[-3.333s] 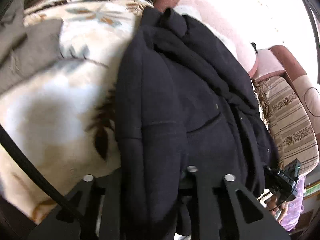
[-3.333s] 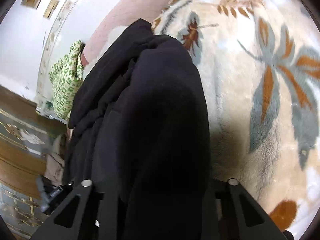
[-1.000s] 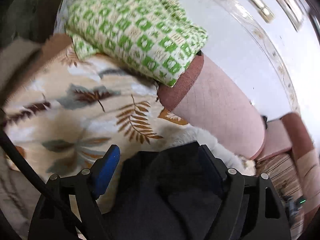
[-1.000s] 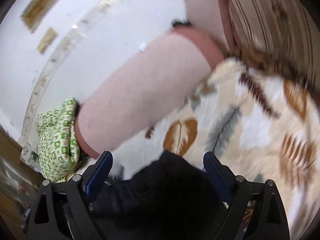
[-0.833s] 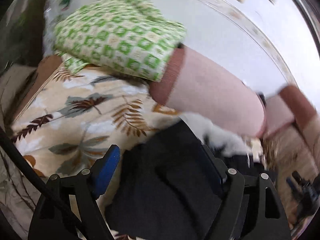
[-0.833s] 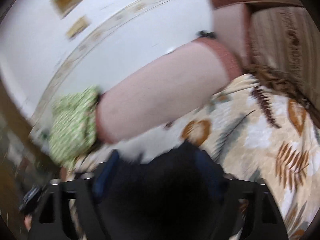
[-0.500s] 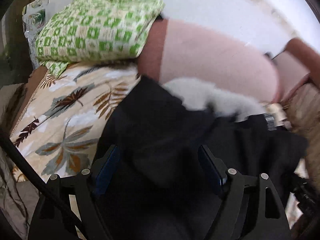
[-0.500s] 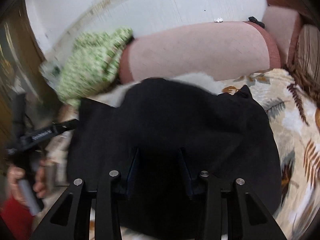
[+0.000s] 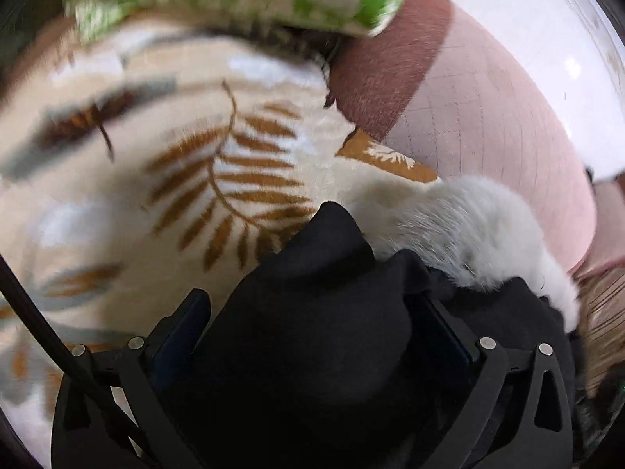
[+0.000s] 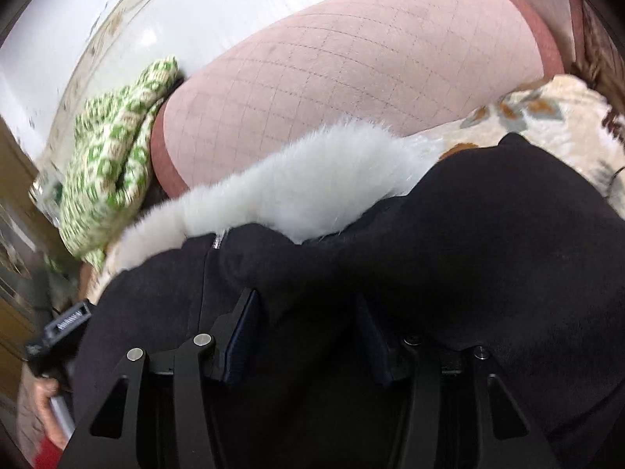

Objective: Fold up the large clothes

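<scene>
Left gripper [image 9: 312,308] wide; right gripper [image 10: 308,316] narrower.

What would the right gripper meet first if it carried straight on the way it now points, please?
The right gripper already has the black coat between its fingers; beyond that, probably the white fur trim, then the pink bolster, though depth is unclear.

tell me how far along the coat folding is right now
Done: the black coat looks doubled over on the leaf-print blanket, its white fur trim against the pink bolster. In hand: the left claw and right claw each have black fabric bunched between the fingers. Left: probably smoothing and letting go; whether another fold is needed can't be judged.
</scene>
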Available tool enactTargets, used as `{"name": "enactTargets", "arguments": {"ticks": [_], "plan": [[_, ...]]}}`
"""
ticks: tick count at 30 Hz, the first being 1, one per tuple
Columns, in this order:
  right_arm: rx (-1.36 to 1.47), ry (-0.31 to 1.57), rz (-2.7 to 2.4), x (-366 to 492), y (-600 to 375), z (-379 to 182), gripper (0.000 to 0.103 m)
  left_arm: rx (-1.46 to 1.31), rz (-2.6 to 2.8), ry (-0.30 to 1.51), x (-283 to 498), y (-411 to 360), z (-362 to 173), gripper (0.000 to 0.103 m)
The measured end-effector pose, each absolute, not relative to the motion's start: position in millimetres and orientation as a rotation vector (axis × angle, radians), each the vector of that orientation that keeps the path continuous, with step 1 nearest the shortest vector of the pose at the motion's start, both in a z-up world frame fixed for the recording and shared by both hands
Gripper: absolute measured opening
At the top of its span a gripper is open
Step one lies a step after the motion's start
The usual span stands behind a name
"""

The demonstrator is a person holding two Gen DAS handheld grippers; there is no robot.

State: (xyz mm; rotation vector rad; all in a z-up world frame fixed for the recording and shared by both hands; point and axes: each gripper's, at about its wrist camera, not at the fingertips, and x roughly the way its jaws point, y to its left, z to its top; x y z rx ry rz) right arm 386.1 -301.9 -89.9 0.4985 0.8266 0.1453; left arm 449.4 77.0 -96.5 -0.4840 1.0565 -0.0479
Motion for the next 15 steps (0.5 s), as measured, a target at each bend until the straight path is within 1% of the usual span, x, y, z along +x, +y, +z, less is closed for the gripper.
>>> {"name": "enactTargets", "arguments": {"ticks": [3,6,8,10,13,15], "plan": [[0.562,0.807,0.169,386,-307,-93,0.054,-0.512,-0.066,1.035,445,78,-98,0.103],[0.558,0.805,0.166,385,-302,-89,0.053,-0.512,-0.068,1.076,440,78,-88,0.103],[0.508,0.842,0.139,386,-295,-81,0.053,-0.499,-0.030,1.059,430,89,-69,0.102],[0.449,0.882,0.100,381,-292,-60,0.054,-0.499,-0.001,1.010,411,105,-45,0.102],[0.468,0.788,0.061,349,-306,-24,0.056,-0.511,0.028,0.951,381,130,-10,0.102],[0.459,0.752,0.033,327,-315,-11,0.056,-0.453,0.052,0.905,359,137,11,0.102]]}}
